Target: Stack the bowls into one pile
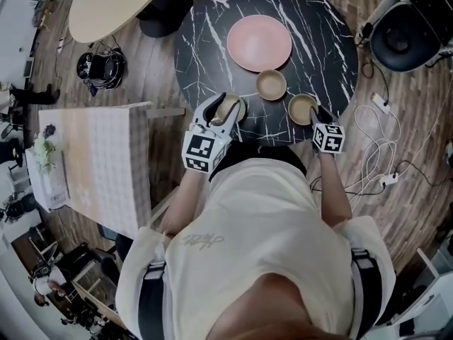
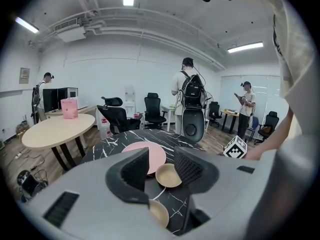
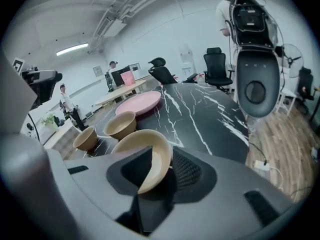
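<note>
Evidently each hand is taking a bowl of its own, which suits a job that ends in one pile. The right gripper [image 3: 161,157] has its jaws closed on the near rim of the right bowl [image 3: 146,143], with the thin wall standing between the two pads. Pinching the rim and not the body is probably the only hold such narrow jaws can get on a wide vessel, and it leaves the bowl's base free to drop into another. That bowl sits at the near right edge of the black marble table [image 1: 205,34], and from these views I cannot tell whether it is resting on the top or is just off it. The left gripper [image 1: 227,107] hangs over the left bowl [image 2: 159,213] at the near edge of the table, its jaws standing apart and its pads pressing on nothing. The bowl shows low down beneath them, so this looks like lining up for a grip, not a hold. The middle bowl [image 1: 271,84] stands alone between the two and a little farther in, near the pink plate [image 1: 258,42], which makes it the likely base of the pile. By count there are three tan bowls, none yet nested, one pink plate, one marble table, and two grippers.
</note>
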The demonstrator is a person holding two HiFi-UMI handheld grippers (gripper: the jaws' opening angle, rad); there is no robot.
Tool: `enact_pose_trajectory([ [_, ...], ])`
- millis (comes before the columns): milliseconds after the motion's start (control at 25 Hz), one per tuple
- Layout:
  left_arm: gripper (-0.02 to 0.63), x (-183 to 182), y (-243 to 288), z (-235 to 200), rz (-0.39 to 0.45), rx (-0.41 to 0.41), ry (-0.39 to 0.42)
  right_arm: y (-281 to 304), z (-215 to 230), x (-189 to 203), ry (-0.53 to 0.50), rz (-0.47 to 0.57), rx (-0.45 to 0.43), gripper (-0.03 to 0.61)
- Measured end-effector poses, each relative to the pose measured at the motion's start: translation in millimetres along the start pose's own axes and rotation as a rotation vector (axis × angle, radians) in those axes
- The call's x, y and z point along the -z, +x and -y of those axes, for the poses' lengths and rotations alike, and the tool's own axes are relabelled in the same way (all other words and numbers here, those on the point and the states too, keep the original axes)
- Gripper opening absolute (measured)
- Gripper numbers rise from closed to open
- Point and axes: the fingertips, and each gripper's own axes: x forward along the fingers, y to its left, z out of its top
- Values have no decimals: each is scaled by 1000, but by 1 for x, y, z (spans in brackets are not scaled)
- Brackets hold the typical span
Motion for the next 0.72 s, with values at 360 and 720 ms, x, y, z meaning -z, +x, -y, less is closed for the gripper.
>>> enact_pose_trajectory([
  [360, 171, -3, -14, -17, -12, -38, -16, 11, 7, 14, 10, -59, 38, 57],
  [720, 167, -1, -12, -24, 9, -22, -34, 8, -5, 0, -4, -42, 5, 25],
])
